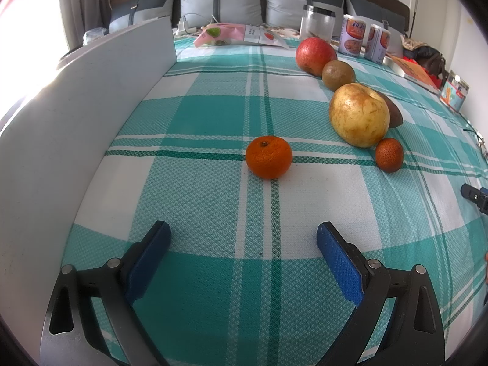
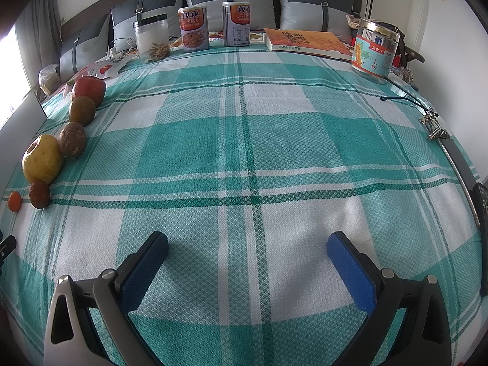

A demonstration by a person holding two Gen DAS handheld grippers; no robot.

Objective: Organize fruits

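A small orange (image 1: 269, 157) sits alone on a teal plaid bed (image 1: 213, 116), ahead of the left tool (image 1: 243, 241), whose blue pads stand wide apart and empty. It looks light, firm and round, so it would likely roll on the soft cloth; gripping across its widest middle seems safest, and gently, since the skin bruises. To its right a row of fruit runs diagonally: a tiny rough orange fruit (image 1: 389, 155), a big yellow pear (image 1: 359, 115), a brown fruit (image 1: 338, 75), a red apple (image 1: 315, 56). Another dark fruit (image 1: 393, 111) hides mostly behind the pear. The right tool (image 2: 247, 247), also wide and empty, hovers over bare cloth, well away from the row.
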